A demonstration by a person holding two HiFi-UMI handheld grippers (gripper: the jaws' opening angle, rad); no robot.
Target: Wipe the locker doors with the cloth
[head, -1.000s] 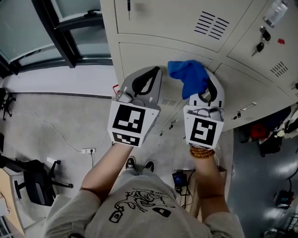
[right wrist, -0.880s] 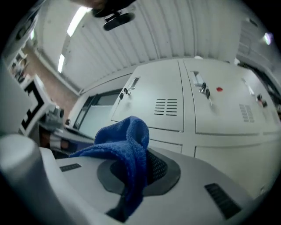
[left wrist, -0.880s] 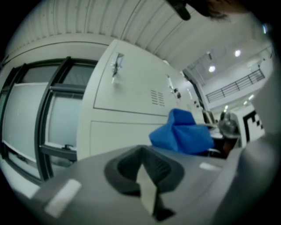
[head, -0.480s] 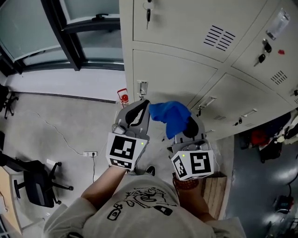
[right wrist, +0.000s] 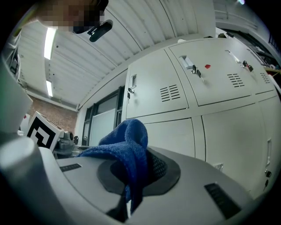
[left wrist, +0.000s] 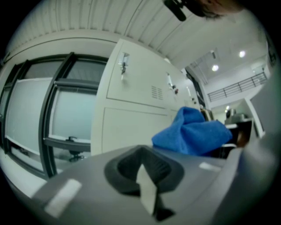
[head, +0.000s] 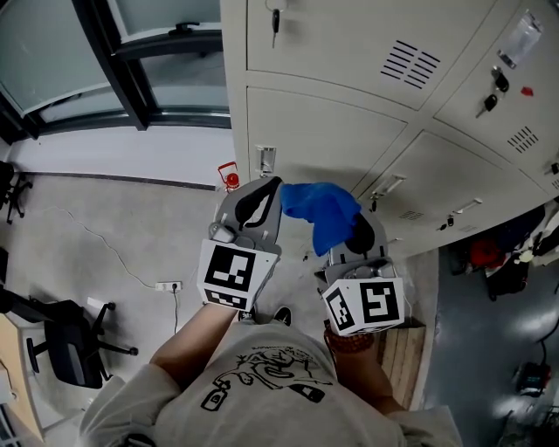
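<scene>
The blue cloth (head: 316,209) hangs bunched from my right gripper (head: 359,230), which is shut on it just in front of a cream lower locker door (head: 323,140). In the right gripper view the cloth (right wrist: 126,147) rises out of the closed jaws of the gripper (right wrist: 127,200), with locker doors (right wrist: 219,74) beyond. My left gripper (head: 268,186) is beside it on the left, shut with nothing in it, its tip near the cloth's edge. The left gripper view shows that gripper (left wrist: 146,186), the cloth (left wrist: 193,132) to its right and the lockers (left wrist: 131,79) ahead.
Keys hang in the locks of the upper doors (head: 273,17) (head: 489,87). A latch (head: 266,161) sits at the lower door's left edge. A dark-framed window (head: 113,61) is to the left. On the floor below are an office chair (head: 61,345), a power strip (head: 164,284) and a wooden crate (head: 403,354).
Over the last second both grippers came down and back from the upper locker door to the lower one, the cloth still held. In the last half second almost nothing moved.
</scene>
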